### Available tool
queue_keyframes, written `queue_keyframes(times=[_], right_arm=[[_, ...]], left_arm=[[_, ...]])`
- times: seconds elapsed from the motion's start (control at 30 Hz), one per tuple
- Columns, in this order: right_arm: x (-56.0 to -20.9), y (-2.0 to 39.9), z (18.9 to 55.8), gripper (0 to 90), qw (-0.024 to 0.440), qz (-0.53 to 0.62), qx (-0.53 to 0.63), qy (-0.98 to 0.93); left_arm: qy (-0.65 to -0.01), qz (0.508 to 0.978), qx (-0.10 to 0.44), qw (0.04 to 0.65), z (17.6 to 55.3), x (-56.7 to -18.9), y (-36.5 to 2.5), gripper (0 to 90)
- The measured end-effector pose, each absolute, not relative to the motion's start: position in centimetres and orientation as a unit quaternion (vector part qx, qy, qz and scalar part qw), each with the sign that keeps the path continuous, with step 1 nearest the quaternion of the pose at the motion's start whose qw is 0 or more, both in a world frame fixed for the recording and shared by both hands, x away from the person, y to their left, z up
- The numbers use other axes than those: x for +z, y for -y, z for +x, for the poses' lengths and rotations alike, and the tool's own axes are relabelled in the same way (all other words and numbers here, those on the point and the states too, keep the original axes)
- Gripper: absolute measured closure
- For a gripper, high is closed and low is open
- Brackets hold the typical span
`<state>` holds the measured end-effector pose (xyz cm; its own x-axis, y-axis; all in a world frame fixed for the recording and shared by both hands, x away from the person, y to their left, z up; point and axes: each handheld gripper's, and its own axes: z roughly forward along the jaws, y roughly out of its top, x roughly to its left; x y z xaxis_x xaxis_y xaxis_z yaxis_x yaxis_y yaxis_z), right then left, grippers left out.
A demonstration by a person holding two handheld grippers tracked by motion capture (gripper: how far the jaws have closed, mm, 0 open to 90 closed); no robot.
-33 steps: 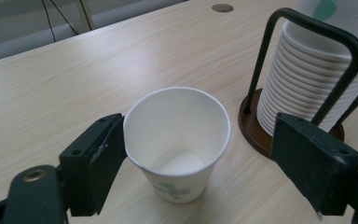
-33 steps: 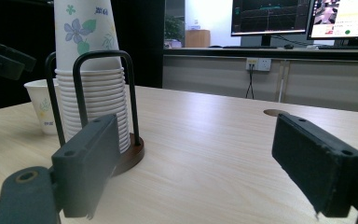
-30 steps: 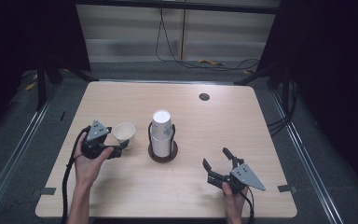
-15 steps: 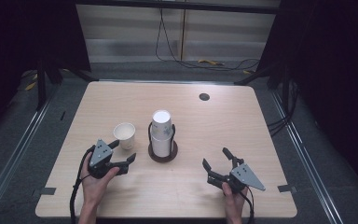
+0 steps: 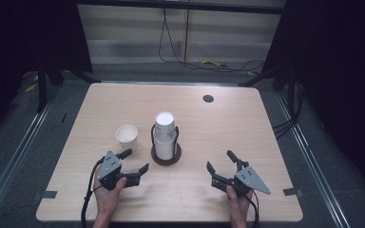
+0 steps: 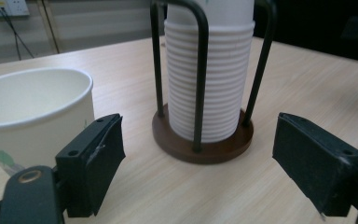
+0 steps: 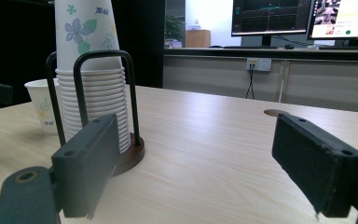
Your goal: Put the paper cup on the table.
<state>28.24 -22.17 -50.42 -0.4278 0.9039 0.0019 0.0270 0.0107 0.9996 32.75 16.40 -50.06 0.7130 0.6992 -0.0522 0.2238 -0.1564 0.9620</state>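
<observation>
A single paper cup (image 5: 127, 136) stands upright on the table (image 5: 247, 128), mouth up, long axis vertical, left of centre and nearer the near edge than the far one. It is apart from the left gripper (image 5: 135, 163), which rests on the table just nearer the near edge, pointing toward the cup stack; its jaws have just been opening and stand wide with nothing between them. In the left gripper view the cup (image 6: 32, 116) sits just beyond the left jaw, not touching it as far as can be told.

Just right of the cup, near the table's middle, an inverted stack of paper cups (image 5: 164, 135) stands vertical in a black wire holder (image 5: 166, 154) on a round dark base. Cup and holder are near but not touching.

The right gripper (image 5: 221, 166) lies toward the near right corner, well apart from both, jaws spread wide and empty. A small round hole (image 5: 208, 99) sits near the far edge.
</observation>
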Motion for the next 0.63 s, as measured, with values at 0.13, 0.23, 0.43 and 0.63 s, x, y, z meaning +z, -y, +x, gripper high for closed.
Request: queue_keyframes(times=[0.13,0.23,0.43,0.63], right_arm=[[-50.4,22.1,28.3,14.7,0.372,0.385,0.585,-0.609],[-50.4,22.2,28.3,14.7,0.371,0.385,0.586,-0.609],[-50.4,22.1,28.3,14.6,0.371,0.384,0.585,-0.610],[-50.1,22.0,29.2,13.9,0.348,0.410,0.560,-0.631]], left_arm=[[-0.313,0.727,0.231,0.566,32.6,-50.4,-16.3,16.3],[-0.326,0.714,0.241,0.570,32.4,-50.8,-16.8,16.4],[-0.324,0.710,0.250,0.573,32.1,-50.9,-17.0,16.2],[-0.323,0.683,0.276,0.594,31.4,-51.0,-17.4,16.2]])
